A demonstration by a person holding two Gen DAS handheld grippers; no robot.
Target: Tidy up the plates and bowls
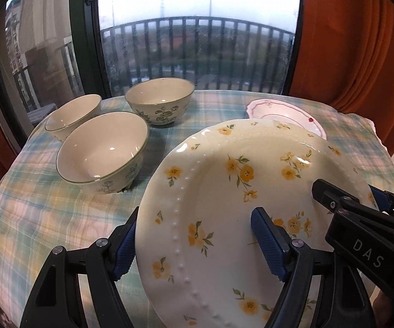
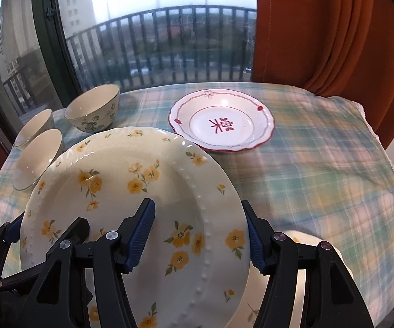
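A cream plate with yellow flowers (image 1: 218, 196) is held tilted above the table by both grippers. My left gripper (image 1: 194, 243) is shut on its left rim, one finger under, one on top. My right gripper (image 2: 199, 235) is shut on its right rim (image 2: 169, 191); it shows at the right of the left wrist view (image 1: 361, 218). A white plate with red trim (image 2: 221, 120) lies flat at the back right, also in the left wrist view (image 1: 287, 114). Three floral bowls stand at the back left: near (image 1: 104, 150), far left (image 1: 73, 114), back (image 1: 160, 101).
A plaid cloth (image 2: 320, 164) covers the table. A window with a railing is behind, and orange curtains (image 2: 320, 27) hang at the right. Another cream dish edge (image 2: 300, 273) shows under the held plate at the near right.
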